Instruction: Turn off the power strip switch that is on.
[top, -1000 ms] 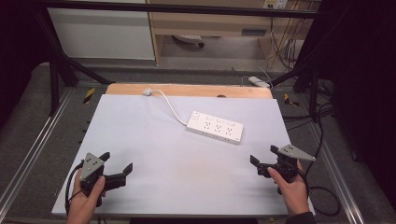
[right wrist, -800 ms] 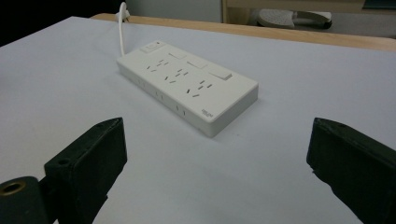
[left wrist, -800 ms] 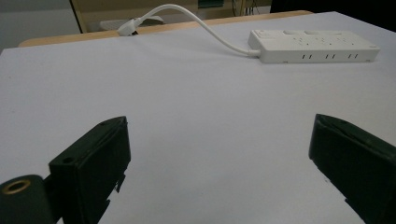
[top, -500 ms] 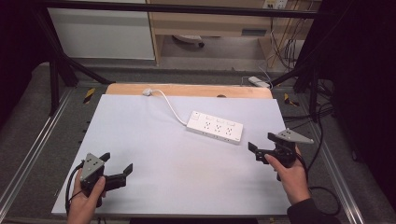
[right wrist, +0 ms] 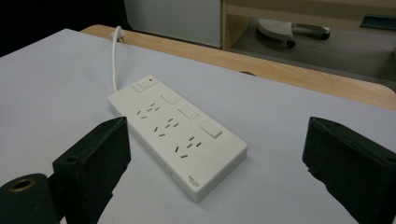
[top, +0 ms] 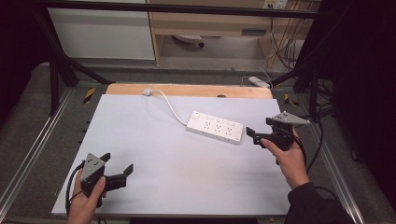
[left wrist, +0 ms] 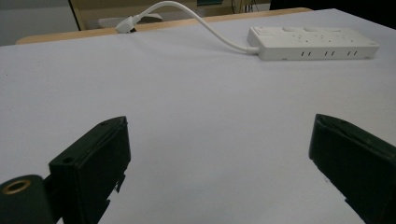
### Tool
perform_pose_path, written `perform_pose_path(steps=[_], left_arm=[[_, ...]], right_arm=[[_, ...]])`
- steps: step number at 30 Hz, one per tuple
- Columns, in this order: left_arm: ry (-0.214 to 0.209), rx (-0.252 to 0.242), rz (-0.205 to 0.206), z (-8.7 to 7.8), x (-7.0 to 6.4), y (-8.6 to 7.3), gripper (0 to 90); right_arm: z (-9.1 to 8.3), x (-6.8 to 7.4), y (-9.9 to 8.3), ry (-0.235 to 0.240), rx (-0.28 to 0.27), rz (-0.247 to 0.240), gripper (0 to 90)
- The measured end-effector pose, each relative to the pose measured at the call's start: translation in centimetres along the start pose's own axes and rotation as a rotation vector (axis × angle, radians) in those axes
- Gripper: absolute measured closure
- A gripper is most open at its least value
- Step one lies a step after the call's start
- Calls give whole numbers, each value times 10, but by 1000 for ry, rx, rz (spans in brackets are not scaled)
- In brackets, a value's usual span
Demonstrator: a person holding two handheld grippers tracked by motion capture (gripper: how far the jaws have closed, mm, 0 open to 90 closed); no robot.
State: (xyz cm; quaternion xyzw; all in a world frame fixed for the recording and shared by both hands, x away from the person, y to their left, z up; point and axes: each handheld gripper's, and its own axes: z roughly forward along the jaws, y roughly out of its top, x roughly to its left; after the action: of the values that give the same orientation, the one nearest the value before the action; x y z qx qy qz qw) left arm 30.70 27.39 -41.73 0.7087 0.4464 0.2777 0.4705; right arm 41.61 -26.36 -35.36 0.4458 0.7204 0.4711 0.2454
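Note:
A white power strip (top: 215, 127) lies flat on the white table top (top: 154, 140), right of centre, its sockets and switches facing up. Its white cord curves back left to a plug (top: 147, 92) resting at the wooden far edge. My right gripper (top: 259, 128) is open and empty, just right of the strip's near right end; in the right gripper view the strip (right wrist: 177, 130) lies between and ahead of the jaws. Near the front left corner my left gripper (top: 118, 162) is open and empty, far from the strip (left wrist: 313, 43).
A wooden strip (top: 187, 90) borders the table's far edge. Metal frame rails (top: 28, 154) run along both sides. Beyond the table stand a cabinet (top: 100, 32), a shelf unit and loose cables (top: 280, 51) on the floor.
My right gripper has moved forward and left, up to the power strip's right end. The left gripper has stayed put, still open.

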Motion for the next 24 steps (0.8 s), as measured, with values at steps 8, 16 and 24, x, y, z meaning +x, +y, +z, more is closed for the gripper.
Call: perform_pose_path(steps=[8,16,24], left_arm=[[0,2,-1,0,0,0,56],[-6,0,3,0,-1,0,57],[-6,-1,3,0,-1,0,57]], right_arm=[[6,-3,20,0,-21,-15,279],[12,-2,30,2,-45,-51,505],[15,-1,38,-12,-90,-76,706]])
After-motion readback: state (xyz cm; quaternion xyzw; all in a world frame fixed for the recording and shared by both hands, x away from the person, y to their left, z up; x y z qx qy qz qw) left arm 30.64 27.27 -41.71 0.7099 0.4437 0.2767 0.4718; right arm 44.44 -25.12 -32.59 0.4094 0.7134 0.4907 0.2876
